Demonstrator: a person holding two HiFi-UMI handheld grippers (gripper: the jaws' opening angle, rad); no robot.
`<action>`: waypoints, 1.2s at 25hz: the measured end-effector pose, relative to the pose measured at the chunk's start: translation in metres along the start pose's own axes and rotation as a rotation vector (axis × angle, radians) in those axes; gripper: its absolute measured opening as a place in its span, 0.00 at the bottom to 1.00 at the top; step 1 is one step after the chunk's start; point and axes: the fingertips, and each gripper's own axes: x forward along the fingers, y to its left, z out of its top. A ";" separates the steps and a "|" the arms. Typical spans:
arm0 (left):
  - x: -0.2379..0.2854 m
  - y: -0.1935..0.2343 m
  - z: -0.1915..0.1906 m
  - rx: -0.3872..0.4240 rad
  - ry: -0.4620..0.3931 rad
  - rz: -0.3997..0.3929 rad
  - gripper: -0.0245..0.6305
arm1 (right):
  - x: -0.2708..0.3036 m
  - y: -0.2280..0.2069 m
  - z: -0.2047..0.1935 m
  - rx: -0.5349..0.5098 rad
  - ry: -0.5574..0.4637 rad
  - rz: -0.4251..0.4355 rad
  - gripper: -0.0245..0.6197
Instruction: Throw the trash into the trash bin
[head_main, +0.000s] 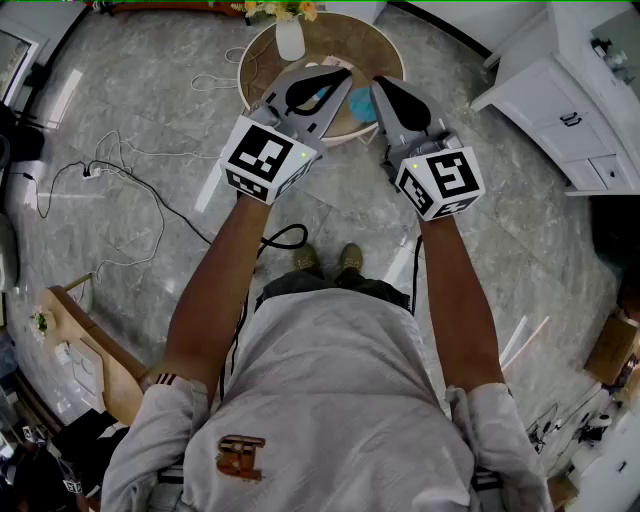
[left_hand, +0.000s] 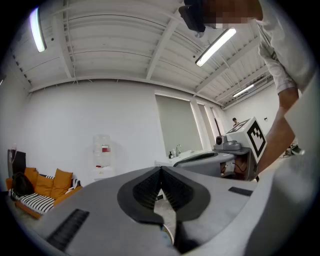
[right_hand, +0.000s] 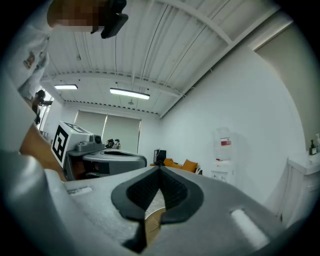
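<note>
Head view, far left: loose cables (head_main: 130, 190) trail over the floor, well apart from where we stand.
Left gripper (head_main: 343, 75): we hold it level, jaws closed tip to tip and gripping nothing; only floor and a curved rim show through the hollow behind the tips.
Round table (head_main: 385, 50): it lies straight ahead under both tips, with a white vase (head_main: 290, 38) near its far left rim.
Blue trash (head_main: 362, 105): a crumpled blue piece sits on the near part of the table, below and between the two tips and partly hidden by them. We cannot tell its long axis.
Right gripper (head_main: 378, 85): level, jaws pressed together, empty. We judge its tip slightly nearer the blue piece.
Room to move: the table is bare on the right, and the white cabinet (head_main: 560, 110) stands well apart.
Trash bin: not in any view.
Coming move: we judge a gripper must open and dip down toward us.
</note>
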 end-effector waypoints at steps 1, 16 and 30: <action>-0.001 0.001 -0.001 -0.001 -0.001 0.002 0.04 | 0.001 0.001 -0.001 0.000 0.002 0.002 0.04; -0.022 0.031 -0.020 -0.023 -0.001 0.028 0.04 | 0.027 0.020 -0.009 -0.020 0.012 0.015 0.04; -0.024 0.099 -0.088 -0.041 0.087 0.064 0.04 | 0.099 0.019 -0.067 -0.100 0.150 0.050 0.04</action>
